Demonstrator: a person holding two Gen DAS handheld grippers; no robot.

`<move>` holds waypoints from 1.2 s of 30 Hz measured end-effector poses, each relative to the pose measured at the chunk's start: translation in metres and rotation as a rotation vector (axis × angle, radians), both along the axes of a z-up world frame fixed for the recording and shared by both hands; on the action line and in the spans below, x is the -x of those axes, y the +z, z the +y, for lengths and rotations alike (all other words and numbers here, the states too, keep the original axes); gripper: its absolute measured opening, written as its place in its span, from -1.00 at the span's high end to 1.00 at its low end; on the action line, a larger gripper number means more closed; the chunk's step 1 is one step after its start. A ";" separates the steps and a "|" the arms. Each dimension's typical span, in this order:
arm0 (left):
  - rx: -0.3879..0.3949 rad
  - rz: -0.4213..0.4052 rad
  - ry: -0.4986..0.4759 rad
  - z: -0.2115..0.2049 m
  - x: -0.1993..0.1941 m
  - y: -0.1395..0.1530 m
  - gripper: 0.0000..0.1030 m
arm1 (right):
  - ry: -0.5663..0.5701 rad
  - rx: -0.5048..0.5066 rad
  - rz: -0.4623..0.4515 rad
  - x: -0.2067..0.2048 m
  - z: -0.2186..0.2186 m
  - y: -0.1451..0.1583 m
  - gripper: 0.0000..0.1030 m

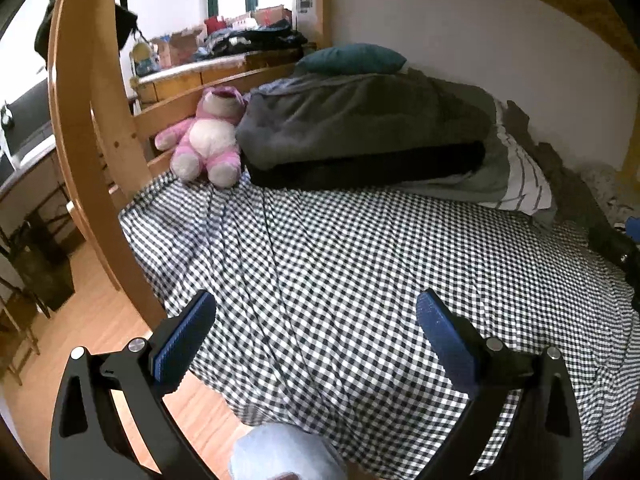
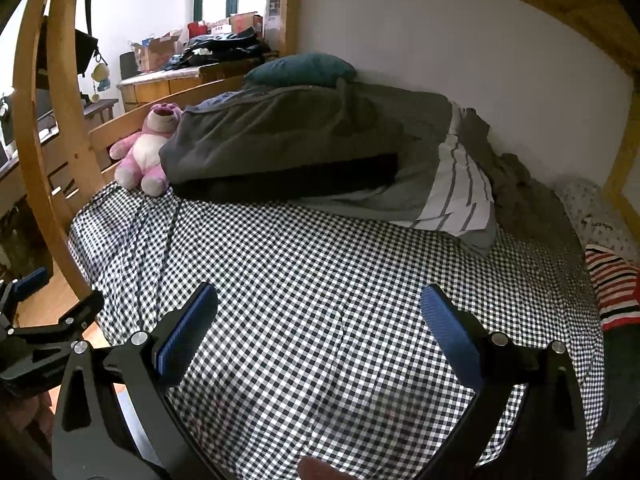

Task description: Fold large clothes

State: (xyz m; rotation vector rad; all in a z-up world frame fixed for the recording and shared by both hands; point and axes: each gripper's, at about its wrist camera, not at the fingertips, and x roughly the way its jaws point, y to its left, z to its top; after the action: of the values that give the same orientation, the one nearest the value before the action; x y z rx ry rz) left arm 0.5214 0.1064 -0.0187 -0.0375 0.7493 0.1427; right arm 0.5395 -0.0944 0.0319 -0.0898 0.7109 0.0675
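Note:
A black-and-white checked bed sheet point(image 1: 360, 264) covers the mattress; it also fills the right wrist view point(image 2: 320, 300). My left gripper point(image 1: 316, 312) is open and empty, held above the sheet near the bed's front edge. My right gripper point(image 2: 318, 308) is open and empty above the sheet. The left gripper also shows at the left edge of the right wrist view point(image 2: 32, 320). A red, white and black striped garment point(image 2: 612, 288) lies at the bed's right end. A dark crumpled garment point(image 2: 516, 188) lies against the wall. No cloth is held.
A folded grey quilt point(image 1: 360, 128) with a striped lining, a teal pillow point(image 1: 352, 58) and a pink plush bear point(image 1: 208, 136) sit at the bed's far end. A wooden bunk ladder point(image 1: 92, 160) stands left. Wooden floor point(image 1: 100, 336) lies beside the bed.

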 end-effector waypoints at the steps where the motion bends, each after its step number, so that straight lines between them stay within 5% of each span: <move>1: 0.004 0.004 -0.003 0.000 -0.001 -0.001 -0.92 | -0.001 0.000 0.000 0.000 0.000 -0.001 -0.95; 7: 0.000 0.015 0.002 0.000 -0.002 -0.005 -0.92 | 0.000 0.000 0.005 -0.002 0.001 -0.007 -0.95; 12: -0.120 0.010 0.040 -0.012 -0.001 -0.005 -0.92 | 0.007 -0.006 0.012 -0.002 0.002 -0.010 -0.95; 36: -0.068 -0.014 0.022 -0.007 -0.002 0.007 -0.92 | 0.021 -0.018 0.008 -0.002 0.001 -0.009 -0.94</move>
State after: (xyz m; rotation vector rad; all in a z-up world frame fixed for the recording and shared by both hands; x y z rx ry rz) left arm 0.5231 0.0994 -0.0117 0.0179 0.7297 0.1890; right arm 0.5415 -0.0935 0.0231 -0.0800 0.7176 0.0940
